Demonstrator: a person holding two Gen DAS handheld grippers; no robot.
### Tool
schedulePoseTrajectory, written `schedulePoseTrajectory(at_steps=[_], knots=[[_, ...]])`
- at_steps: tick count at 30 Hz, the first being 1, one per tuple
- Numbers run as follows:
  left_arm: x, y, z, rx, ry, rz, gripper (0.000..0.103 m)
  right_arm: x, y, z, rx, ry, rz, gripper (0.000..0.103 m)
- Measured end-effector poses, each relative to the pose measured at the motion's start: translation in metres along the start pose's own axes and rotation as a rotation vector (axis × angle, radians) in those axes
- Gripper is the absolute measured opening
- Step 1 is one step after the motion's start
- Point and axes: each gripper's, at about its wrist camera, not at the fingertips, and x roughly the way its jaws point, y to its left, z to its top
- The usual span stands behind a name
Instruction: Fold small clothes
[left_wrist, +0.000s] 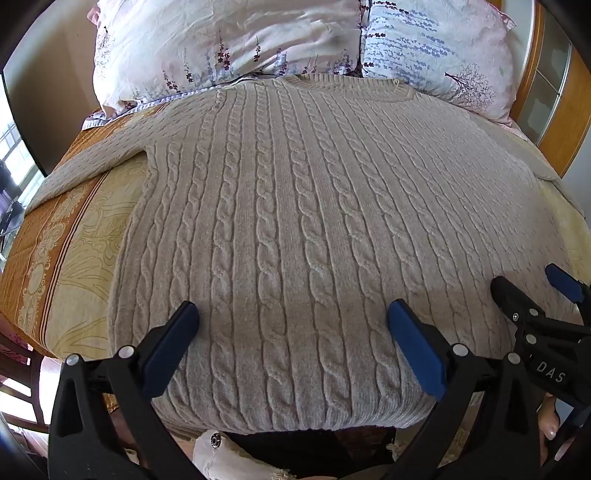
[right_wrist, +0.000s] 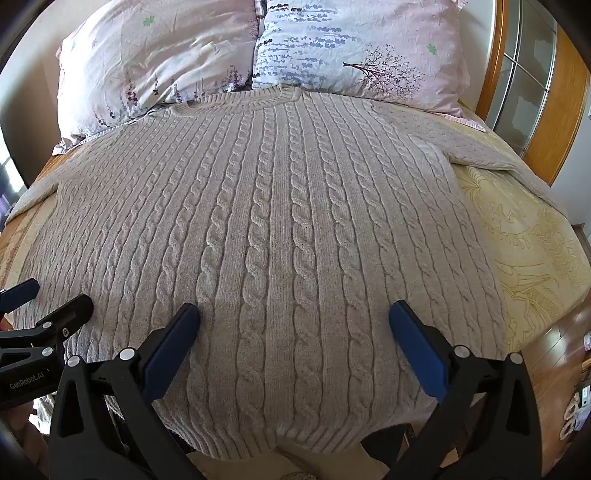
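- Sweater (left_wrist: 295, 221) lying flat, front up, on the bed (left_wrist: 85, 236), collar up against the 2 pillows (left_wrist: 229, 44), hem at the near edge, both sleeves spread out to the sides.
- Left gripper (left_wrist: 291, 317) wide open, holding nothing, hovering over the lower part of the sweater near the hem.
- Right gripper (right_wrist: 293, 317) same deal: spread wide, nothing between the fingers, just beside the left one.
- Probably best to start with a sleeve (right_wrist: 491, 155): pinch at the cuff, lay across the chest.
- Chunky knit, so grab a decent bite of fabric or expect slipping.
- Worth keeping folds lined up with the cable ribs for straight edges.
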Motion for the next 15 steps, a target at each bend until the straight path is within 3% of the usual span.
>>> schedulePoseTrajectory(at_steps=[15], knots=[[0.0,0.0001,0.0003,0.0,-0.001,0.0,0.101,-0.0004,-0.0002,-0.0002,0.0,0.0,0.001,0.102]])
